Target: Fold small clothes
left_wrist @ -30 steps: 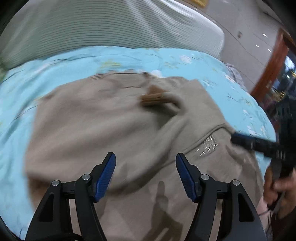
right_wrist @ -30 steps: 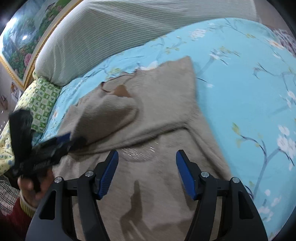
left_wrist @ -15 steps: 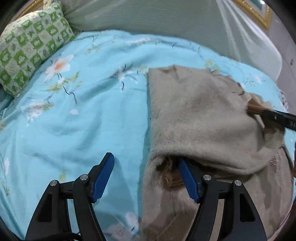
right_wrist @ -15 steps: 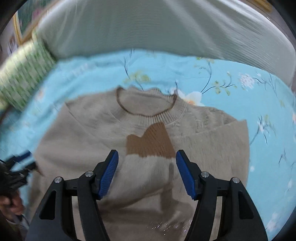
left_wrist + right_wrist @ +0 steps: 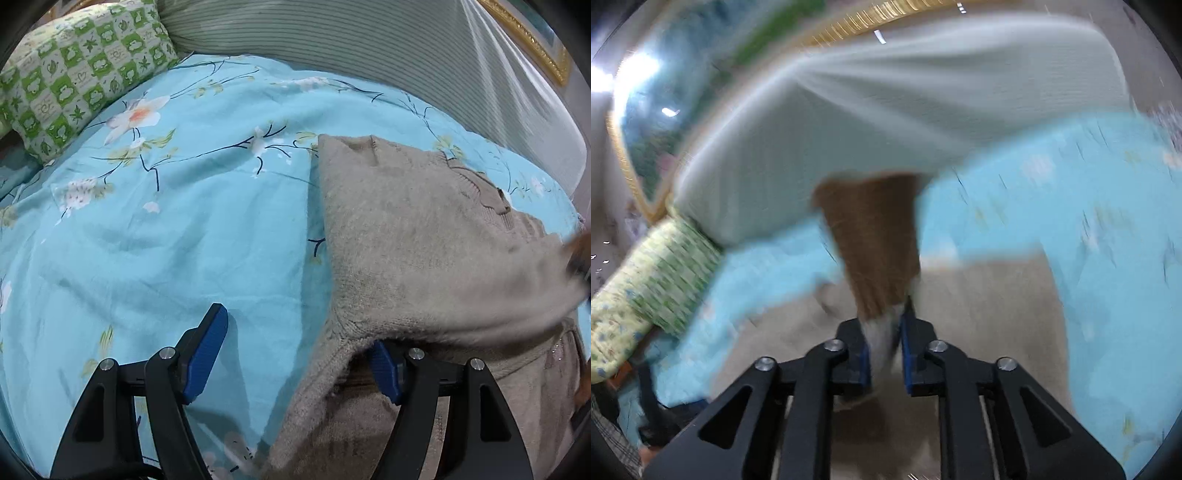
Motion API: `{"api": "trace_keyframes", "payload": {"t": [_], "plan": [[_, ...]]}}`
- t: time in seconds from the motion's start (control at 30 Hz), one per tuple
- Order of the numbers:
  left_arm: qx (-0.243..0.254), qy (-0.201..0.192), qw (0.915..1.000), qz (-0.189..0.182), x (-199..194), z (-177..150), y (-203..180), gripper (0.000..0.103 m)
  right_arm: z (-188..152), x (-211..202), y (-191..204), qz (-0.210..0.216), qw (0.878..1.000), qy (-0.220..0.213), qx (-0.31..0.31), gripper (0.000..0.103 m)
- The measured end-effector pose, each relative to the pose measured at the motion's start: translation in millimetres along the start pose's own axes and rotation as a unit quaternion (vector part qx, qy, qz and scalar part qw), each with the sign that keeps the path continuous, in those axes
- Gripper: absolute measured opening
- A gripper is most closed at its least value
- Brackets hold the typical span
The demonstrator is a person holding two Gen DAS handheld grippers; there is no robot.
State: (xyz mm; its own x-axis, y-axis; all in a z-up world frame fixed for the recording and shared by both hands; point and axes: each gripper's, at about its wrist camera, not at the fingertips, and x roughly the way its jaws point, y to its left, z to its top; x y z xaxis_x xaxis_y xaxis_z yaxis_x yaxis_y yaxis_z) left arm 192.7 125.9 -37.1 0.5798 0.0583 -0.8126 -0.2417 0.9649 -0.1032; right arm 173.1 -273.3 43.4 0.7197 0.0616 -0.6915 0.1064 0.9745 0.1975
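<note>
Two grippers work a beige sweater lying on the blue flowered bedsheet, right of a green checked pillow at the far left. The left gripper stands wide apart, its right finger tucked under a fold. The right gripper is closing, clamped on the brown sleeve cuff.

Sweater spread on the bed, toward the right in the left wrist view. Pillow at far left, headboard behind. Right claw above the sweater, cuff between its pads, closing.
</note>
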Motion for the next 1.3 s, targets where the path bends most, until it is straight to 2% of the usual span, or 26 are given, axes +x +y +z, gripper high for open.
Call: {"api": "trace_keyframes", "payload": {"t": [0.03,0.13,0.27,0.3,0.33,0.37,0.47,0.57,0.6,0.63,0.73,0.83,0.93,1.03,1.13,1.3], "plan": [[-0.001,0.001,1.0000,0.000,0.2,0.2,0.0,0.073,-8.2,4.6,-10.0,-0.010,1.000,0.019,0.015,0.018],[-0.004,0.002,1.0000,0.000,-1.3,-0.9,1.6,0.073,-27.5,2.2,-34.8,0.006,0.997,0.035,0.065,0.021],[-0.004,0.000,1.0000,0.004,-2.7,-3.3,1.7,0.074,-24.9,-9.4,-36.7,0.017,0.997,0.025,0.070,0.027],[-0.006,0.000,1.0000,0.004,-2.6,-3.4,1.9,0.074,-22.3,-10.2,-34.7,0.016,0.998,0.025,0.057,0.026],[-0.008,0.001,1.0000,0.004,-2.6,-3.3,2.4,0.074,-20.9,-10.2,-34.7,0.012,0.998,0.027,0.050,0.012],[-0.010,0.002,0.9999,0.003,-2.9,-3.2,3.1,0.074,-18.7,-12.1,-35.7,0.008,0.999,0.024,0.048,0.008],[-0.009,0.003,0.9999,0.005,-2.3,-5.7,3.3,0.077,-17.6,-18.6,-34.8,-0.019,0.999,0.019,0.039,0.008],[-0.005,0.009,0.9999,0.005,-6.2,-7.5,3.5,0.077,-20.1,-14.3,-35.1,-0.044,0.998,0.043,0.027,0.016],[-0.005,0.012,0.9999,0.000,-9.0,-8.4,5.1,0.076,-20.7,-18.4,-34.4,-0.047,0.998,0.037,0.022,0.022],[-0.006,0.016,0.9998,-0.010,-13.5,-10.2,8.1,0.076,-21.2,-23.7,-35.2,-0.051,0.998,0.031,0.018,0.033],[-0.010,0.027,0.9975,-0.064,-26.2,-13.9,17.2,0.075,-20.2,-42.6,-37.4,-0.063,0.998,0.007,0.006,0.047],[-0.014,0.023,0.9925,-0.119,-44.1,-10.6,24.1,0.075,-17.7,-59.2,-41.3,-0.075,0.997,-0.017,0.002,0.056],[-0.016,0.014,0.9912,-0.130,-47.2,4.2,22.3,0.076,-16.7,-71.1,-46.9,-0.079,0.996,-0.033,0.009,0.056],[-0.016,0.022,0.9898,-0.140,-32.3,24.1,13.1,0.077,-17.3,-72.9,-46.1,-0.051,0.998,-0.029,0.011,0.056],[-0.024,0.050,0.9860,-0.157,0.9,50.1,3.1,0.077,-18.2,-66.6,-37.0,-0.035,0.999,-0.017,-0.004,0.056],[-0.045,0.079,0.9855,-0.143,46.7,72.4,4.6,0.077,-18.8,-59.0,-18.5,-0.001,1.000,-0.007,-0.028,0.056]]}}
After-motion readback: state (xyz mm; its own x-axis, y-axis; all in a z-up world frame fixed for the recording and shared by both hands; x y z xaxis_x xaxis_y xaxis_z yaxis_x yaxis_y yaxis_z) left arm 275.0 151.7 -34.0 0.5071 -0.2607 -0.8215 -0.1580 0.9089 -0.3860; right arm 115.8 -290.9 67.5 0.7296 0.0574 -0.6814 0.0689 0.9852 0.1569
